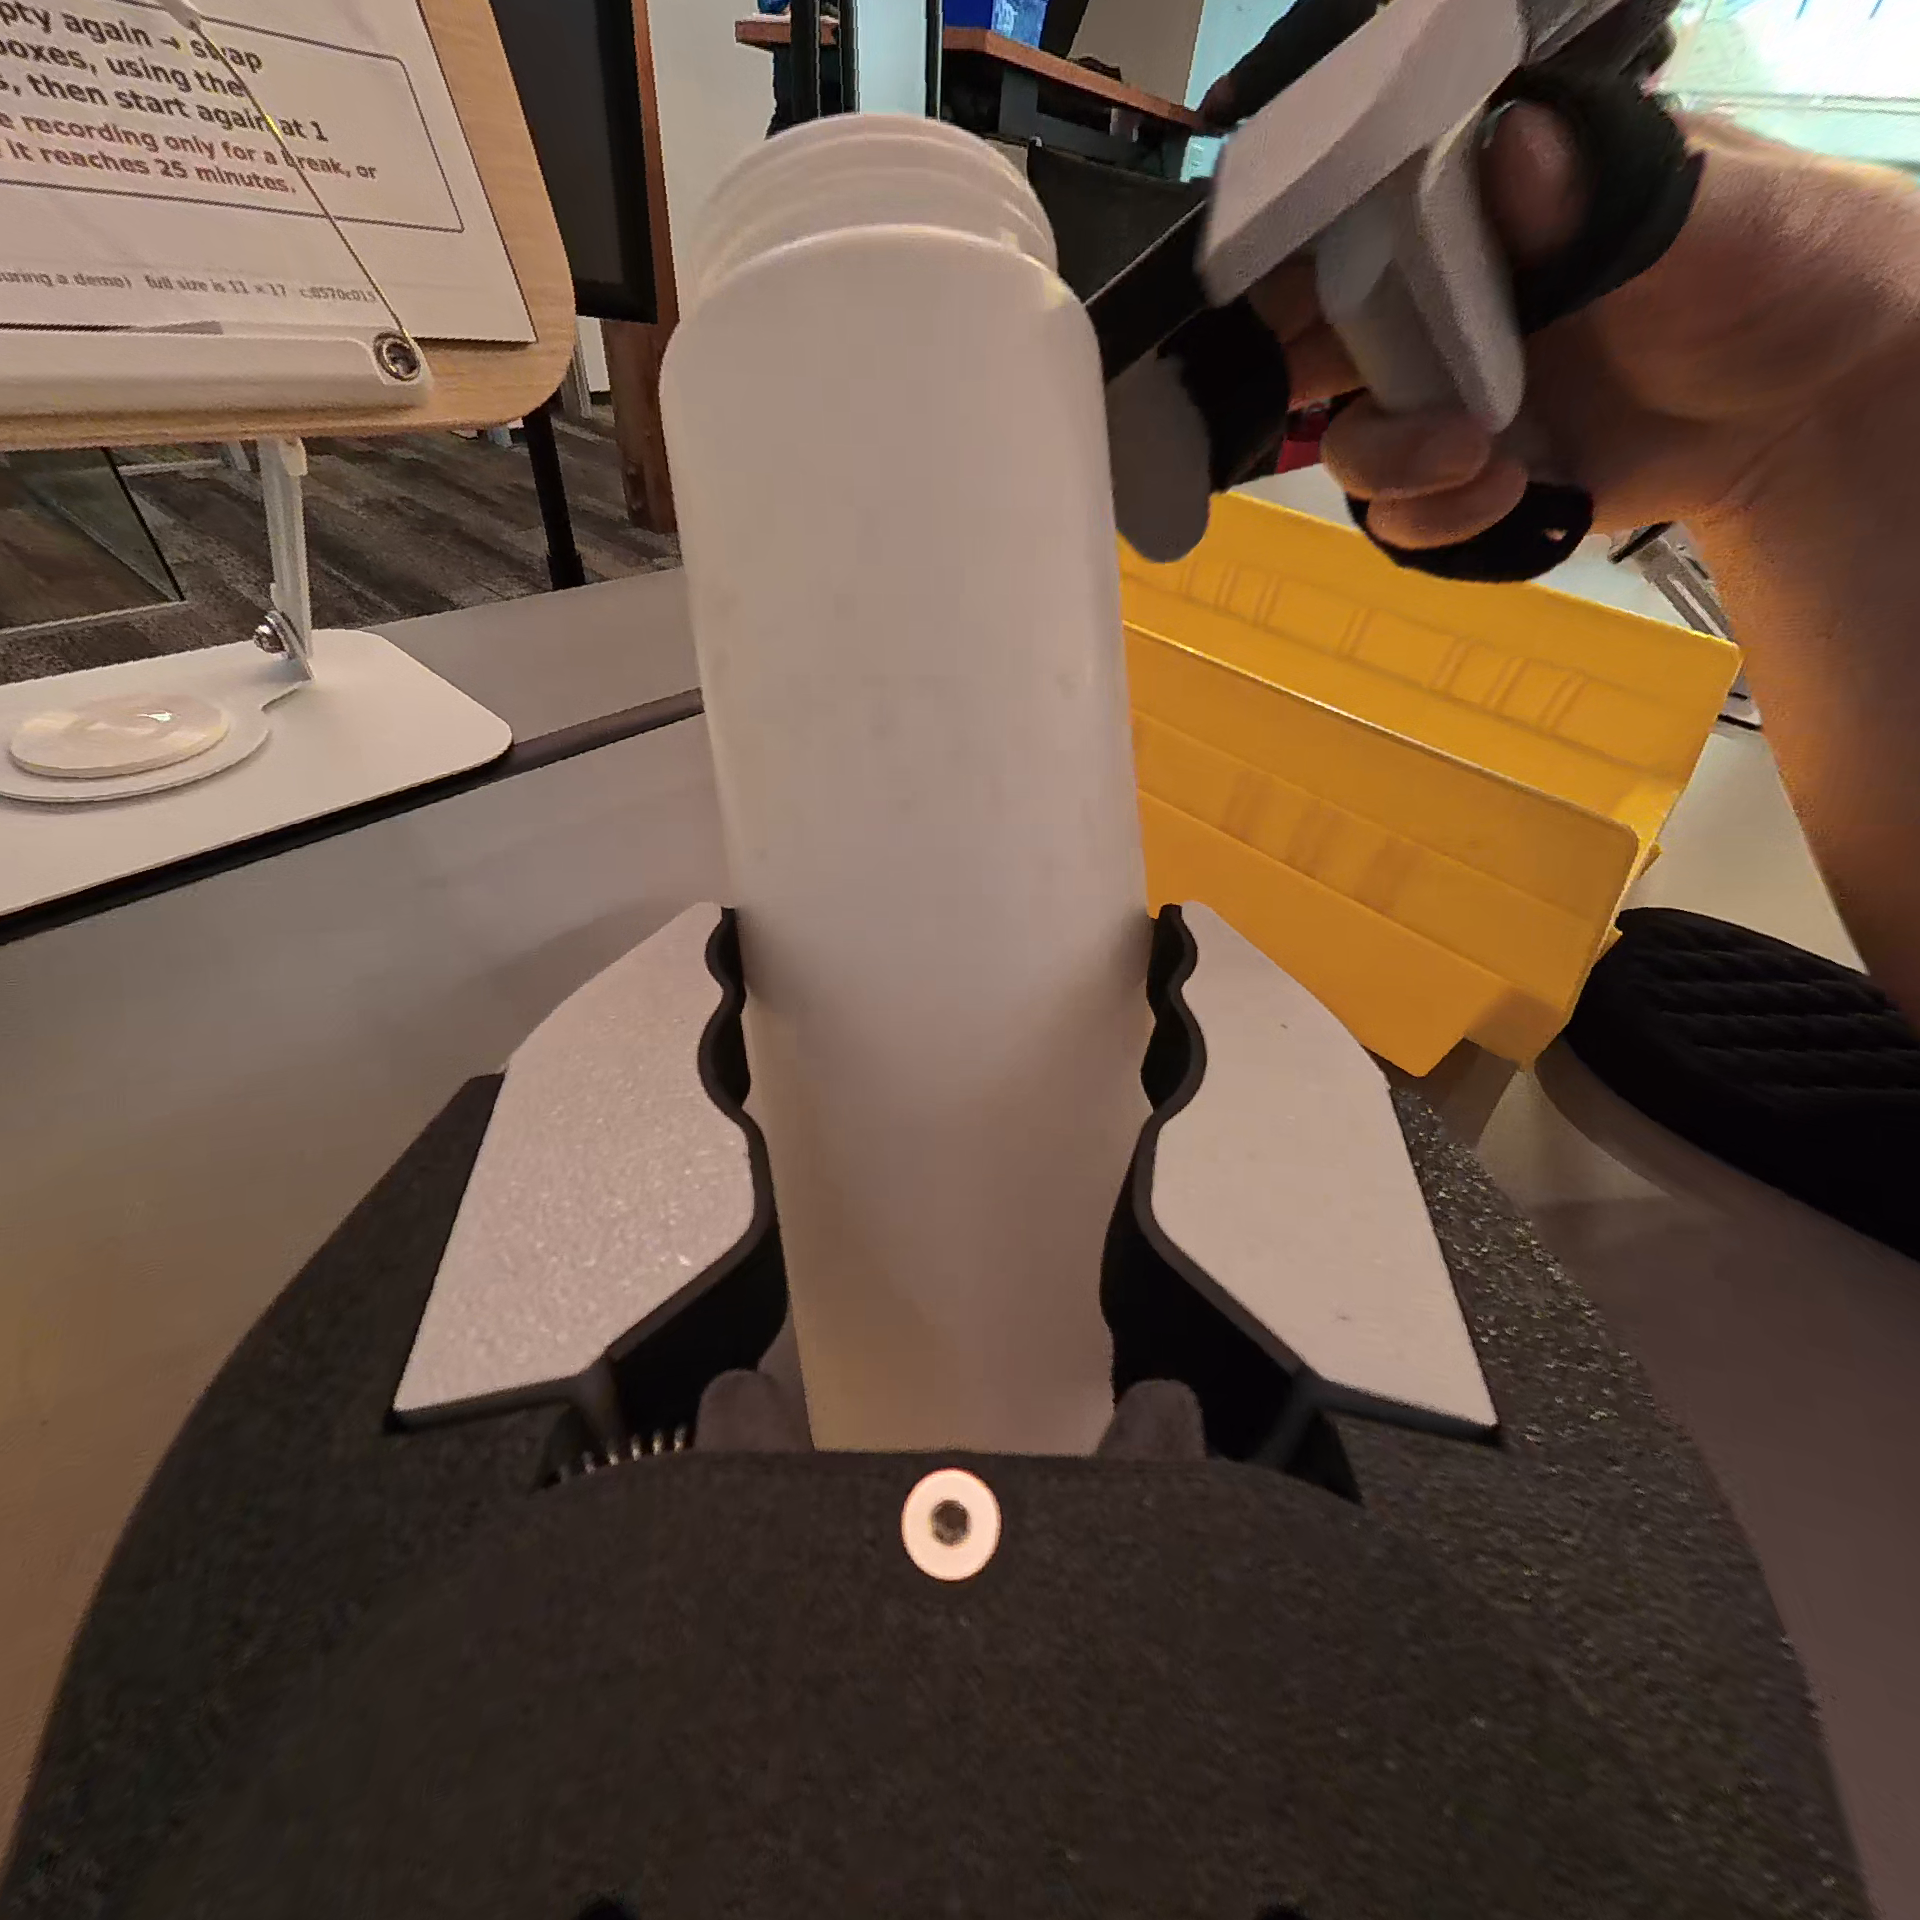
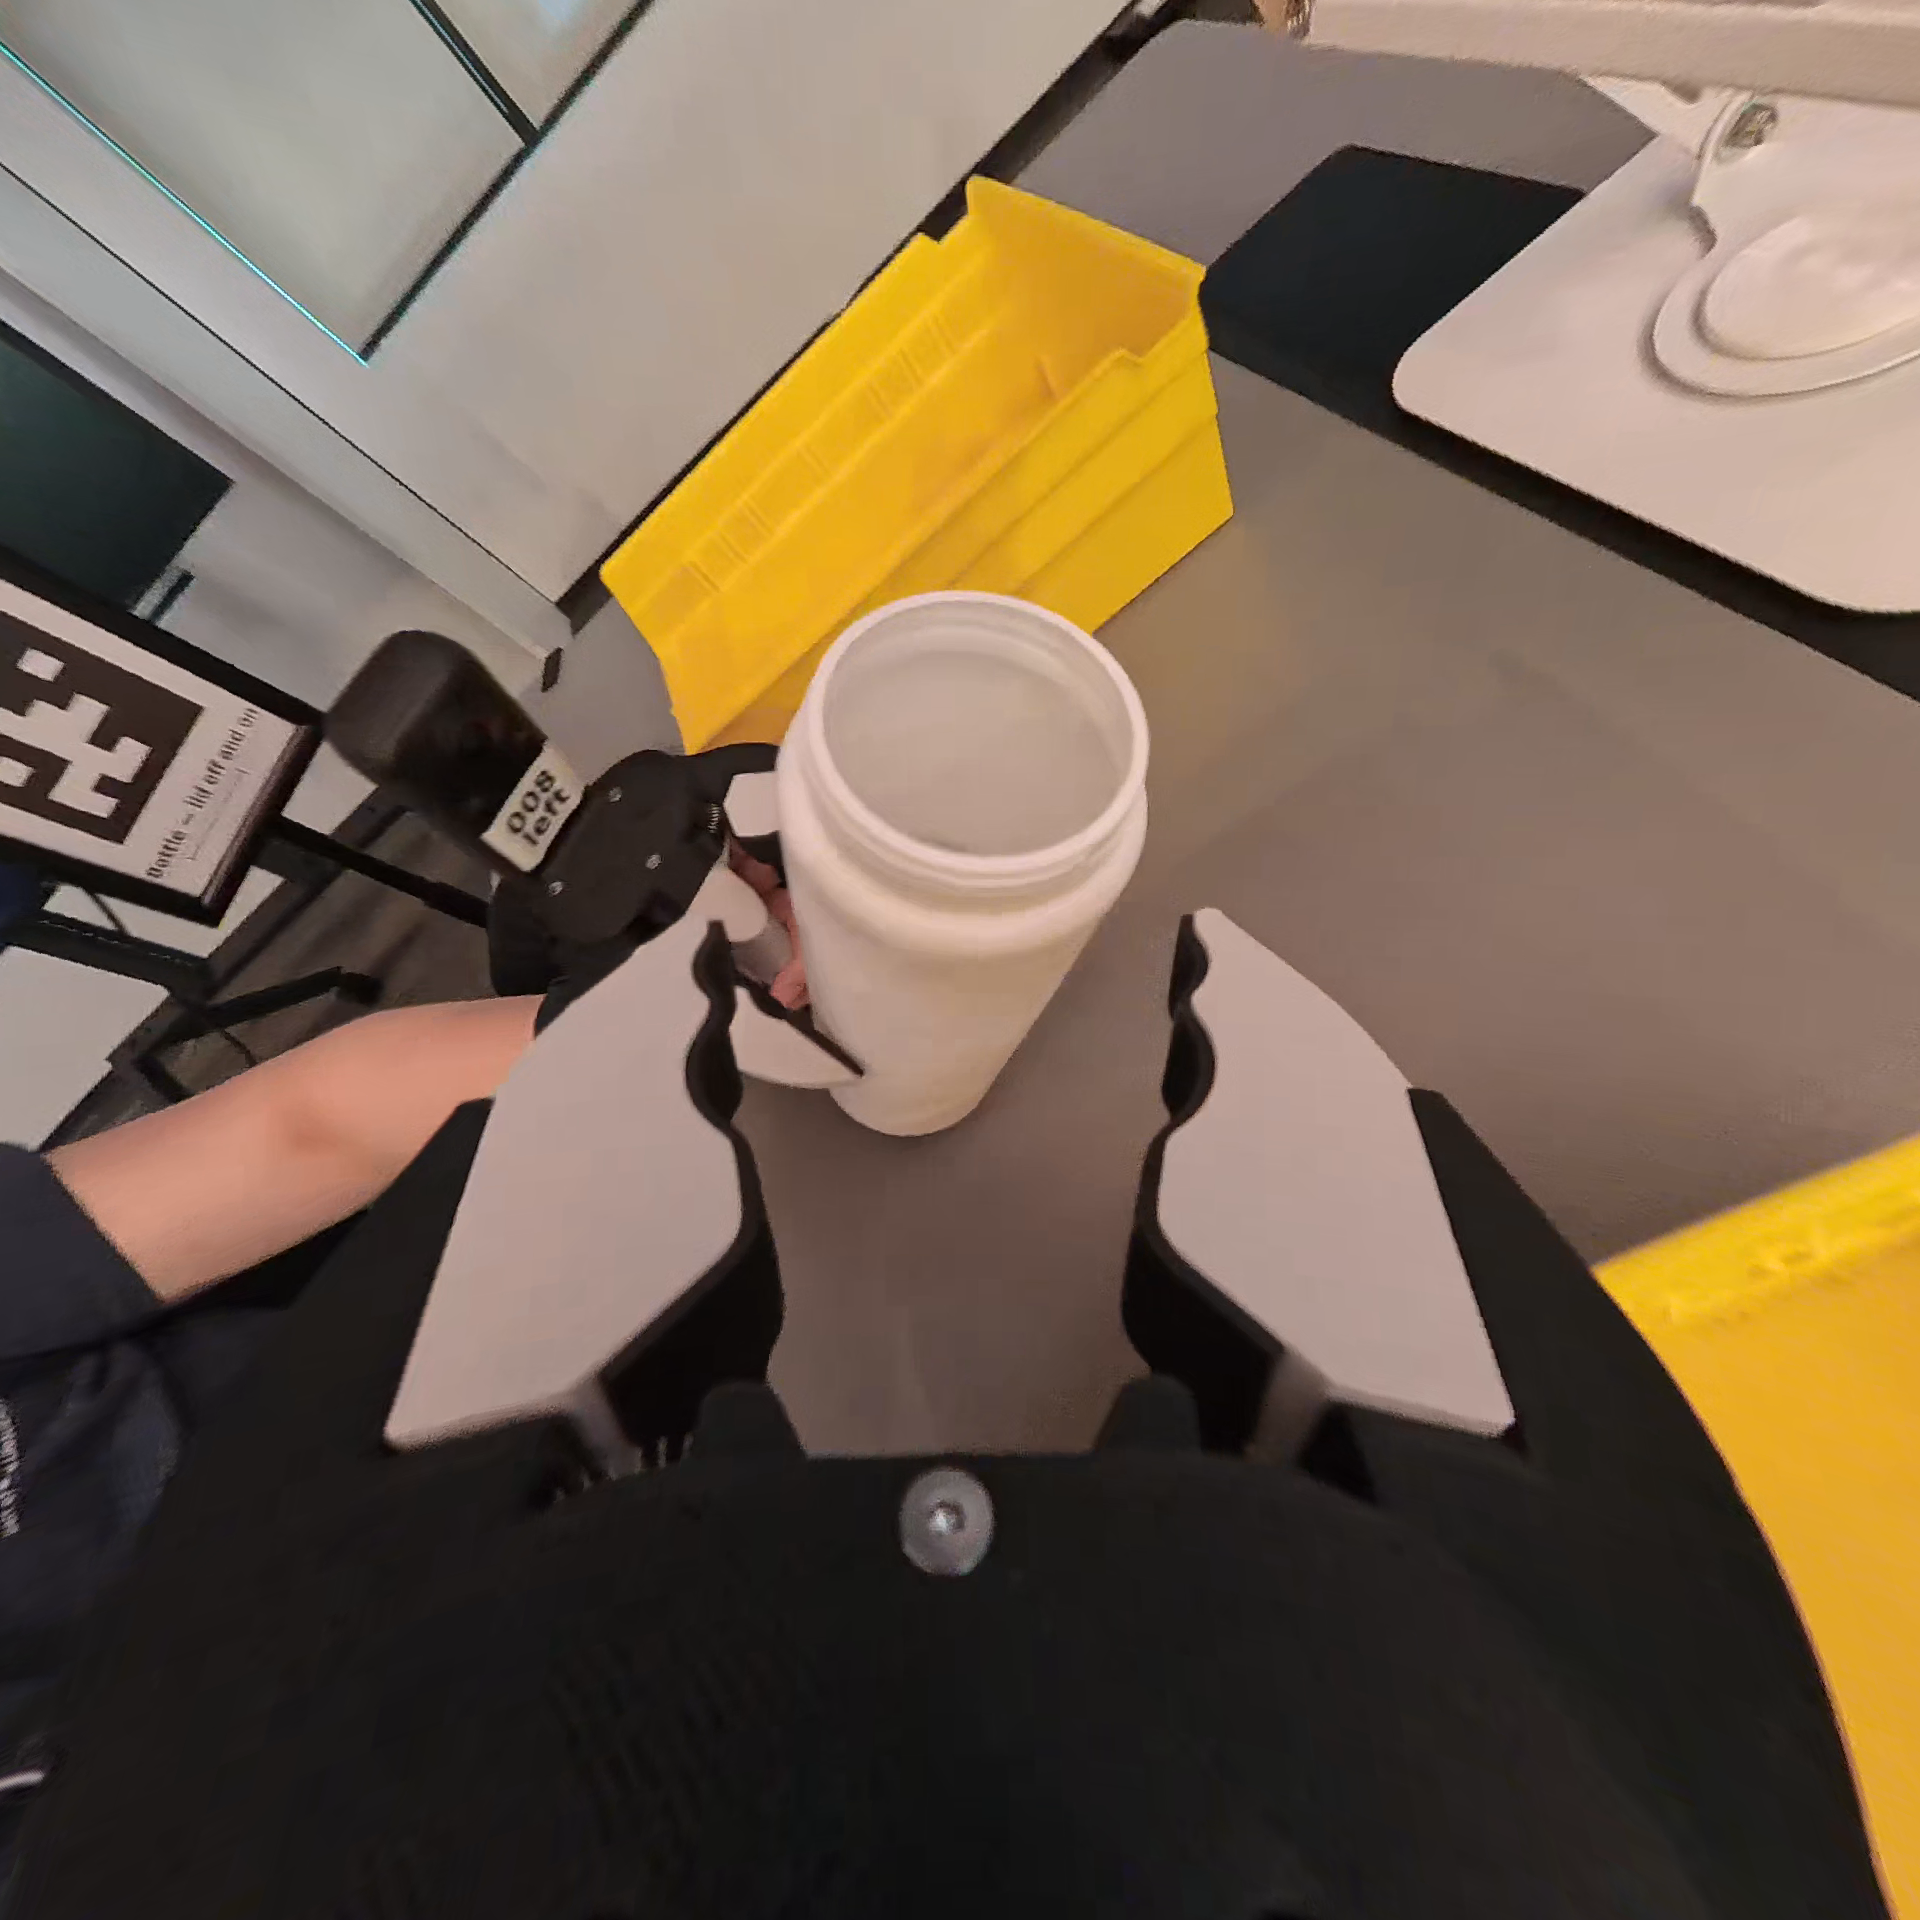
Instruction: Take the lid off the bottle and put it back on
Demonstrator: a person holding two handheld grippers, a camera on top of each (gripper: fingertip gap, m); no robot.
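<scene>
The white plastic bottle (image 2: 940,873) stands upright on the grey table (image 2: 1455,935), and the left gripper (image 1: 940,1049) is clamped on its lower body, one finger pressed against each side. In the right wrist view the bottle's wide mouth is open and its bare threaded neck shows, so the lid is already off; the lid itself appears in neither picture, and I cannot tell where it lies. The right gripper (image 2: 951,1023) hangs above the bottle, looking down on it with its fingers spread wide and nothing between them; in the left wrist view it shows at about 1 o'clock from the bottle's top, held in a person's hand (image 1: 1538,343) that wears a black strap. A yellow bin (image 2: 935,447) rests on the table just beyond the bottle, at about 12 o'clock from it in the right wrist view, and a second yellow bin's edge (image 2: 1787,1382) shows at 4 o'clock in that view. A white stand base (image 1: 249,738) sits well off at 9 o'clock in the left wrist view. By my judgement the task stands between its halves: removal is done, replacement not yet begun. The next move calls for the right gripper to find and grasp the lid, bring it level over the mouth and turn it onto the threads while the left gripper holds the bottle steady.
</scene>
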